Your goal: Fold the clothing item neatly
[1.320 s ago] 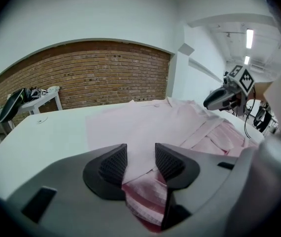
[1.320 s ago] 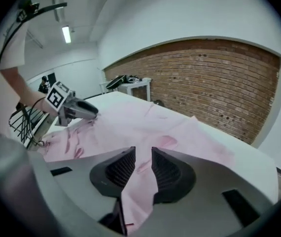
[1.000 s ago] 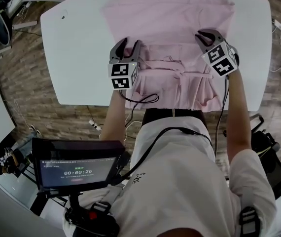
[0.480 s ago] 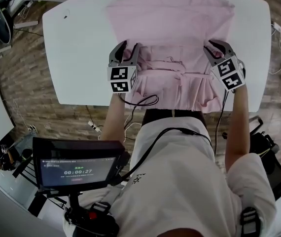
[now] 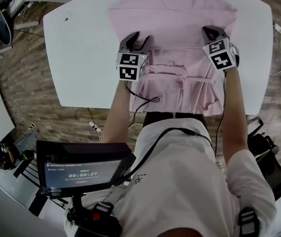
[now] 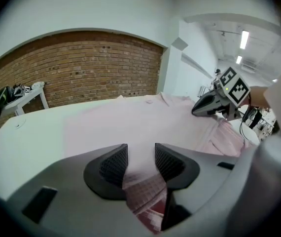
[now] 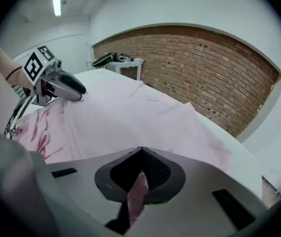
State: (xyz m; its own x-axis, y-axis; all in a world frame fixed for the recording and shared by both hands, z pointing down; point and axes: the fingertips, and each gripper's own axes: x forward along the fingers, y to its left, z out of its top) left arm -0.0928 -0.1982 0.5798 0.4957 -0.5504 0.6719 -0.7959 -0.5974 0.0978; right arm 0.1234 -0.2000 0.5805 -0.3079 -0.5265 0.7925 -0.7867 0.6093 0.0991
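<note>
Timer (image 5: 81, 174) "00:00:27" on monitor (image 5: 61, 153), pink garment (image 5: 175, 19) beyond

White counter (image 5: 81, 63), rounded corners, standing on wood-plank floor (image 5: 27, 83). Carries one pink garment (image 5: 180, 28), centre to R. Far part spread flat, collar at far edge. Near part bunched in folds w/ a tie strip across. Near hem at counter's near edge, seems to hang just over. L third of top bare except small dark speck (image 5: 66, 19) near far-L corner, well apart from garment. Narrow bare strip along R side too.
</note>
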